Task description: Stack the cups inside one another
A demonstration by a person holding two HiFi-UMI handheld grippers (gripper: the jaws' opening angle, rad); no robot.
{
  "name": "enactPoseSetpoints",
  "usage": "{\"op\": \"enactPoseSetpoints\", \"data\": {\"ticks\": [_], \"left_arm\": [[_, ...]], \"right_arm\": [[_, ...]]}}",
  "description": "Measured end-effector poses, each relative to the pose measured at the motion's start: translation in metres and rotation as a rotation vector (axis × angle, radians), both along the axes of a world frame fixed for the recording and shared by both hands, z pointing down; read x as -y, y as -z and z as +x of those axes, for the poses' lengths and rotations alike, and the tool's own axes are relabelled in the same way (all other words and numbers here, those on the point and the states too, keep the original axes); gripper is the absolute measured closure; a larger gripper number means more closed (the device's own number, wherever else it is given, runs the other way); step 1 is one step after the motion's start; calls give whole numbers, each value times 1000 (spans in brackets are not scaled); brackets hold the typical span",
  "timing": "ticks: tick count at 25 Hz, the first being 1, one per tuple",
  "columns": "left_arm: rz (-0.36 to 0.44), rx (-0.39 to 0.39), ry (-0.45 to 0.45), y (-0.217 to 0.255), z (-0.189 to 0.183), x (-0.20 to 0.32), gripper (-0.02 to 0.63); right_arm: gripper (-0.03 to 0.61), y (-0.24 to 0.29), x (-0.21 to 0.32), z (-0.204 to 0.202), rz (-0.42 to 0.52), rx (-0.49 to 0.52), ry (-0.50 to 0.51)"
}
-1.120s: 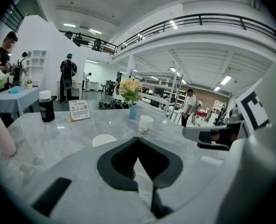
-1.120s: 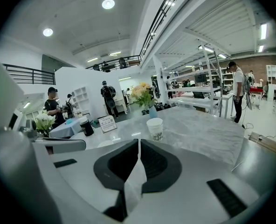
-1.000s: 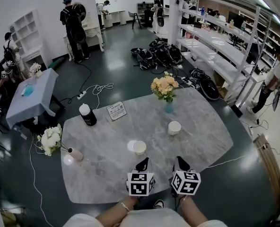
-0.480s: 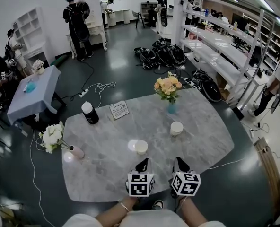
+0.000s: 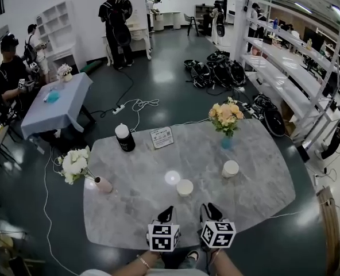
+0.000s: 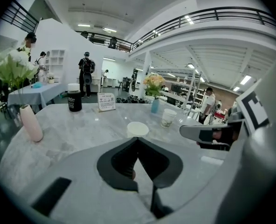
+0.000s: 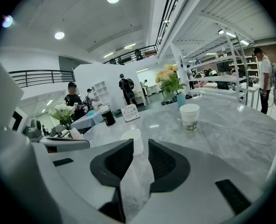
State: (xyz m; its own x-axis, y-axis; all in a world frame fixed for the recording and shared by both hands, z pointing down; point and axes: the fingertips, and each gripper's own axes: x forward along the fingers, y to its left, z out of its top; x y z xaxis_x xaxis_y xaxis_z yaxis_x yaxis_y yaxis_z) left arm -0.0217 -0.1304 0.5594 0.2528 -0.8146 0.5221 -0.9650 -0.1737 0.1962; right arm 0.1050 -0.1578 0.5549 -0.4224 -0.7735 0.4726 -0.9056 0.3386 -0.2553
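Both grippers sit lower in head view than a sec ago, at the marble table's [image 5: 262, 200] near edge. Left gripper [image 5: 169, 210]: its own view shows jaw tips touching, nothing between. Right gripper [image 5: 207, 209]: jaws have just been opening to a narrow, empty gap, w/ the near cup [image 5: 185, 187] beyond it. Head view hides both gaps but shows the far cup [image 5: 230, 168] standing apart, to the right.

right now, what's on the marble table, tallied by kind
cups: 2
flower vases: 2
bottle: 1
sign: 1
total: 6
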Motion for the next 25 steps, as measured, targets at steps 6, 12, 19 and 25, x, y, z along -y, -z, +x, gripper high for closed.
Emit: {"op": "enactPoseSetpoints", "data": {"ticks": [6, 12, 19, 25], "left_arm": [[-20, -7, 99, -14, -33, -5, 617], [-25, -20, 187, -24, -60, -6, 617], [-37, -24, 253, -33, -80, -9, 617], [-61, -20, 275, -42, -90, -8, 617]], "right_arm": [[494, -22, 12, -27, -36, -22, 85], [451, -41, 28, -44, -62, -48, 136], [422, -55, 43, -60, -81, -66, 185], [382, -66, 49, -72, -106, -81, 217]]}}
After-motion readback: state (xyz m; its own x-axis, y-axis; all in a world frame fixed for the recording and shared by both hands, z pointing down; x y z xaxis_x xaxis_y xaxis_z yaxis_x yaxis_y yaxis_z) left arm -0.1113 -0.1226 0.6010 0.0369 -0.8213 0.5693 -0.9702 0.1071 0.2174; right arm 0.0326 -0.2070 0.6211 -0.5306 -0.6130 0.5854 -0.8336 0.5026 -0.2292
